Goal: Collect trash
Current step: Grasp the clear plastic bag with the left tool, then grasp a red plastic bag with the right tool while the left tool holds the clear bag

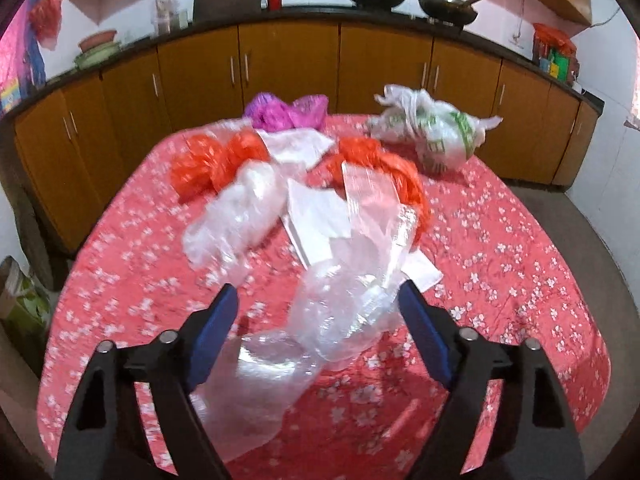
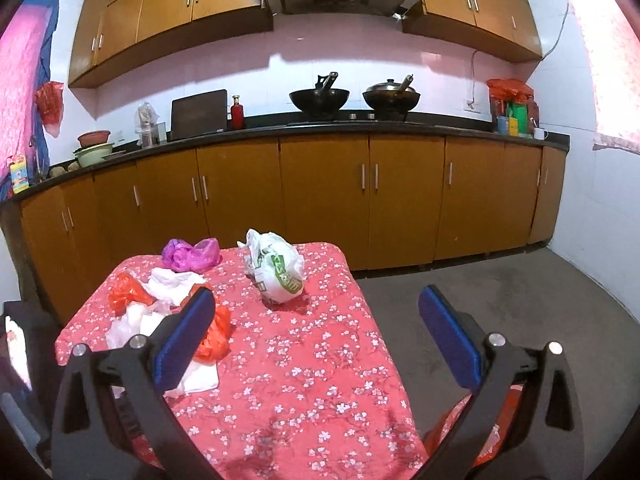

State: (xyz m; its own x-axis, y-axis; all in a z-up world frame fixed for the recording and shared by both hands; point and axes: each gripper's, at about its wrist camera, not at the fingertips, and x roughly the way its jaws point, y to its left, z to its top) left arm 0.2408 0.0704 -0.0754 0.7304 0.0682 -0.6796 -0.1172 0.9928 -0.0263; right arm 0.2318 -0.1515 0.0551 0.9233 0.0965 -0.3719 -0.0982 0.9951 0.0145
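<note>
Left tool spread wide around clear plastic bag, not yet pinched. Right tool agape, empty. Beyond that bag on worktop: orange bags, purple bag, white printed bag. Nothing visibly collected; nearly all seemingly left.

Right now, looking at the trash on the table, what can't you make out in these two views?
- Left wrist view: motion blur smears the clear plastic bag between the open left gripper fingers; contact unclear.
- Right wrist view: the right gripper finger covers part of the orange bag.
- White-and-green bag: contents hidden, print unreadable.
</note>
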